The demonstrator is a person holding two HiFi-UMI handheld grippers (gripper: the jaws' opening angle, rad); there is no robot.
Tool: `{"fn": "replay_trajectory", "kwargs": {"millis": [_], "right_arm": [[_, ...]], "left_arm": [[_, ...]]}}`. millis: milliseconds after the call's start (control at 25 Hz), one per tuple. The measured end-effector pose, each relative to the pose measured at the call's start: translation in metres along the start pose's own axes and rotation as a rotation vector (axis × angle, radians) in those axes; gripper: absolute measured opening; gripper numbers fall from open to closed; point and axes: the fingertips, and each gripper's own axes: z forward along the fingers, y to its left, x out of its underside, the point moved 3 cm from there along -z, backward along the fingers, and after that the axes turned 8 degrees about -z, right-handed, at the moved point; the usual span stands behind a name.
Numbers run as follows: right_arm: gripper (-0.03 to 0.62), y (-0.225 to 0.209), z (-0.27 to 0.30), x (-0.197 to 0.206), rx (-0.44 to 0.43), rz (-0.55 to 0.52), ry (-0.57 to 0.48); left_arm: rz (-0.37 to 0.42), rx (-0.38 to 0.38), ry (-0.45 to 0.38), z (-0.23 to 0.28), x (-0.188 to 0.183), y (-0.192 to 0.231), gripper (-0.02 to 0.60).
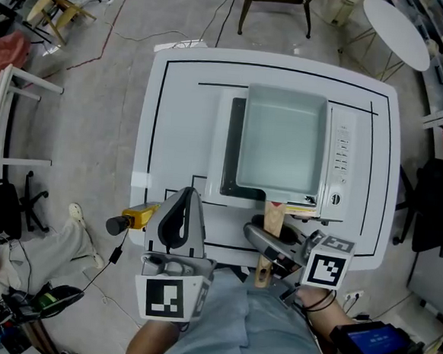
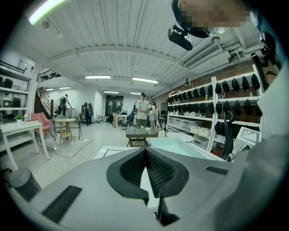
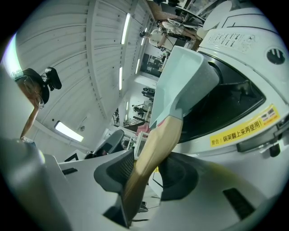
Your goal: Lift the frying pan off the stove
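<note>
The right gripper (image 3: 144,173) clamps the smooth wooden handle (image 3: 151,153), and the square frying pan (image 1: 281,143) lies just ahead of its jaws over the stove (image 1: 337,166). Whether the pan rests there is unclear. The pan is rigid and probably front-heavy, so a hold nearer the pan would tip less; the left gripper (image 2: 145,155) is closed on nothing.

Free table (image 1: 175,131) left of stove (image 1: 231,146), control panel (image 1: 342,155) right of pan (image 1: 281,143)

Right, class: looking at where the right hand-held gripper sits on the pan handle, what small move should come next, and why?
Probably raise the right hand-held gripper straight up a little. Its pads look closed on the wooden handle, while the frying pan appears to rest on the stove, so the grasp seems made and only the lift remains. The left hand-held gripper is shut and empty.
</note>
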Motion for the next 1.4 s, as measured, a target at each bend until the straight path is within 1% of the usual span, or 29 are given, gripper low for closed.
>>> {"fn": "replay_trajectory", "kwargs": {"millis": [520,680,1160,1400], "right_arm": [[0.146,-0.005,-0.001,0.005,0.025,0.025,0.026],[0.132,-0.008,-0.002,0.007,0.036,0.037,0.032],[0.079,-0.019,-0.004,0.013,0.074,0.117,0.043],[0.072,-0.019,-0.005,0.013,0.075,0.125,0.039]], "left_arm": [[0.003,0.000,-0.012,-0.002,-0.002,-0.002,0.017],[0.005,-0.006,0.001,-0.003,0.000,-0.001,0.017],[0.005,-0.006,-0.005,-0.004,-0.002,-0.002,0.017],[0.005,-0.008,-0.005,-0.006,-0.003,-0.001,0.017]]}}
